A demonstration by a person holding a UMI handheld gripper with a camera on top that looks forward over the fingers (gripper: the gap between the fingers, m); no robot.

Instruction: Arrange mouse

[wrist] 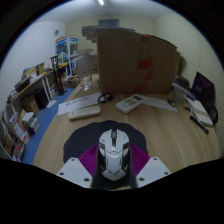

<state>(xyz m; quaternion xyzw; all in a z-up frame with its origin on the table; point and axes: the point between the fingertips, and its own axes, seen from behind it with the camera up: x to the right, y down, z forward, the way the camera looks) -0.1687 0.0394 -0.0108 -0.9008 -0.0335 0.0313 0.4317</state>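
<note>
A white and grey mouse (112,153) with dark seams sits between my two fingers, nose pointing away from me. The gripper (112,171) is shut on it: both magenta pads (90,160) lie against its sides with no gap showing. Under and around the mouse is a dark mouse mat (84,140) on the wooden table (165,128). I cannot tell whether the mouse rests on the mat or hangs just above it.
Beyond the mat lie a white keyboard (84,112) and a white flat device (130,102). A large cardboard box (135,62) stands at the back. Dark gear (203,92) and papers are at the right; cluttered shelves (22,105) stand at the left.
</note>
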